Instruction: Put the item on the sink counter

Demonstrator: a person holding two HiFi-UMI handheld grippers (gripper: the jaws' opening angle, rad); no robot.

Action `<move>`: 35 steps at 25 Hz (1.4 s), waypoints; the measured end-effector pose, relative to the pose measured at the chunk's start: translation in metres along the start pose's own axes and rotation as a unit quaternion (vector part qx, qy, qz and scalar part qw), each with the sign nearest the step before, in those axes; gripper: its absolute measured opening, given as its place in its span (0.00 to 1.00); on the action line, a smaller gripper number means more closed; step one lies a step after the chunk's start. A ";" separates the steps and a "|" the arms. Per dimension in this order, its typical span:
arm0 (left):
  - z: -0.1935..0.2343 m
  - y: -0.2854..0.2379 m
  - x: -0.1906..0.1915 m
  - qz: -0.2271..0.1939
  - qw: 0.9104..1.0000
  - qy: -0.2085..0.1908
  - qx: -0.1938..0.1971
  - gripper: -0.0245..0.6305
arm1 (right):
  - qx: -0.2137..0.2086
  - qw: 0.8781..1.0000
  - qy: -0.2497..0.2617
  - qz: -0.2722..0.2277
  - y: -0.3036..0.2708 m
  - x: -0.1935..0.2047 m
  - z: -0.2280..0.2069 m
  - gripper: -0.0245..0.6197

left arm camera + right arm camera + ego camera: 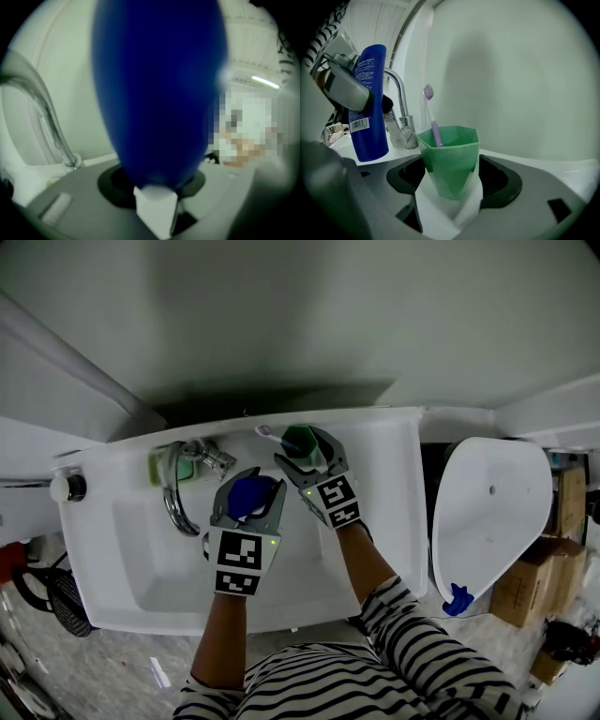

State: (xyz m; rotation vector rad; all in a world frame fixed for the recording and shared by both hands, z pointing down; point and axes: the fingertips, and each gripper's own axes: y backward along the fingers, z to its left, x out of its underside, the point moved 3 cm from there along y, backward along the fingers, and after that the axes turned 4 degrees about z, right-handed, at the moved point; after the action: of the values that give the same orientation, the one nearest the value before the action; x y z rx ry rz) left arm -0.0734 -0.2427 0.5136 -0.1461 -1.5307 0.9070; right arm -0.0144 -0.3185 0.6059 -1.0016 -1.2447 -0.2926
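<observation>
A green cup (302,439) with a purple toothbrush (265,431) in it stands upright on the back ledge of the white sink (122,549). My right gripper (306,454) reaches around it from the front. In the right gripper view the cup (450,159) sits between the white pads (474,199), which lie close beside its base, and the jaws stand wide open. My left gripper (248,501) hovers over the basin, shut on a blue bottle (249,495). That bottle (159,93) fills the left gripper view and shows upright (369,108) left of the cup.
A chrome faucet (178,488) arches over the basin at the left, with a pale green item (192,465) behind it. The wall rises right behind the ledge. A white toilet (487,512) stands to the right, with cardboard boxes (553,549) beyond it.
</observation>
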 end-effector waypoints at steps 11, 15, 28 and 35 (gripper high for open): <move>-0.004 0.003 -0.004 0.000 1.000 -0.005 -0.003 0.30 | 0.003 1.000 -0.021 -0.006 0.033 -0.003 -0.007 0.53; -0.006 0.006 -0.006 0.003 1.000 -0.012 -0.003 0.30 | 0.005 0.999 -0.032 -0.014 0.054 -0.010 -0.009 0.53; -0.030 0.018 -0.012 0.018 0.995 -0.072 0.067 0.30 | -0.130 0.986 0.001 -0.103 0.137 -0.091 0.032 0.53; -0.056 0.032 -0.019 0.021 0.979 -0.137 0.150 0.30 | -0.313 0.944 0.050 -0.090 0.156 -0.120 0.083 0.53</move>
State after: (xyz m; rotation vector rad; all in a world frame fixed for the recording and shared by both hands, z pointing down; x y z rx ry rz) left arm -0.0333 -0.2071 0.4742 0.1714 -1.6241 1.2195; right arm -0.0044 -0.2056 0.4250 -1.3898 -1.1726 -0.9124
